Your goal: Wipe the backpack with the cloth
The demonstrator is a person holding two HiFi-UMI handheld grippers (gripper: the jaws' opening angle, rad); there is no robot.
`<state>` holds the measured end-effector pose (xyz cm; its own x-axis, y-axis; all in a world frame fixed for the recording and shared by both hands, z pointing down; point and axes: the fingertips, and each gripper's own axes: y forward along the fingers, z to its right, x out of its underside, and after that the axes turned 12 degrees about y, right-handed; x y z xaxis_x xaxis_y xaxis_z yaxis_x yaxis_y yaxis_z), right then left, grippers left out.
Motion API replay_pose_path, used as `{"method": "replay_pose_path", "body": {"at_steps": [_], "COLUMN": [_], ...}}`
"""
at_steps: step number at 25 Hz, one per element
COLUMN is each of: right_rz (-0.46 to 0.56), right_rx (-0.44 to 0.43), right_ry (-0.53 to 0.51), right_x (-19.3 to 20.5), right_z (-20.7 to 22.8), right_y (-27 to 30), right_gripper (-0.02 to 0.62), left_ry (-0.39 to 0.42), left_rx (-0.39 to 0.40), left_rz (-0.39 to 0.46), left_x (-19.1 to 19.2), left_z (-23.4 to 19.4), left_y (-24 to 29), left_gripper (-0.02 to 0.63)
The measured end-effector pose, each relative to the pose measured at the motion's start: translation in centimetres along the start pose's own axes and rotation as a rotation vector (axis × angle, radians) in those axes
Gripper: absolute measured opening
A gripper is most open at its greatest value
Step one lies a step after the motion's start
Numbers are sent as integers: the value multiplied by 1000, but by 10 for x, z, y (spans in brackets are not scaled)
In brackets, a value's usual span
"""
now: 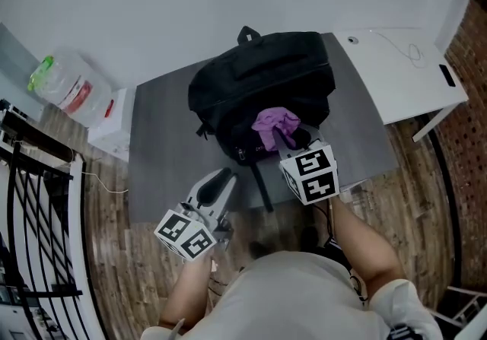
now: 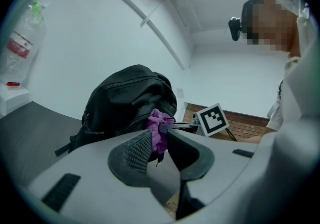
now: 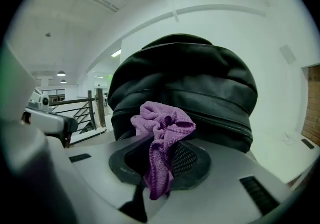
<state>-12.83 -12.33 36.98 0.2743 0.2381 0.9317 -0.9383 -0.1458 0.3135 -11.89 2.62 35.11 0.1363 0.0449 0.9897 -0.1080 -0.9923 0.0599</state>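
Observation:
A black backpack (image 1: 262,87) lies on the grey table (image 1: 160,148), its handle toward the far wall. My right gripper (image 1: 293,137) is shut on a purple cloth (image 1: 275,124), which rests against the backpack's near side. In the right gripper view the cloth (image 3: 162,135) hangs bunched between the jaws, right in front of the backpack (image 3: 185,87). My left gripper (image 1: 221,179) hovers open over the table's near edge, left of the backpack, holding nothing. In the left gripper view the backpack (image 2: 127,102) and cloth (image 2: 160,128) lie beyond the open jaws.
A white desk (image 1: 403,72) adjoins the table on the right. A clear plastic bottle (image 1: 65,84) stands on a white box at the left, beside a black railing (image 1: 38,201). A backpack strap (image 1: 260,186) trails toward the table's near edge. Wooden floor surrounds the table.

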Motion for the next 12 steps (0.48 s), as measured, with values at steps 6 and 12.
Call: {"method": "replay_pose_path", "body": {"at_steps": [6,12], "right_rz": [17,24], "right_rx": [47,93], "right_ry": [63,72], "right_x": [-2,-3], "right_z": [24,44], "right_y": [-4,-15], "right_gripper": [83,83], "left_ry": [5,11], "left_rx": [25,46], "left_rz": [-3,-4], "left_x": [-1,-3], "left_z": [8,15], "left_y": [12,22], "left_gripper": [75,75]}}
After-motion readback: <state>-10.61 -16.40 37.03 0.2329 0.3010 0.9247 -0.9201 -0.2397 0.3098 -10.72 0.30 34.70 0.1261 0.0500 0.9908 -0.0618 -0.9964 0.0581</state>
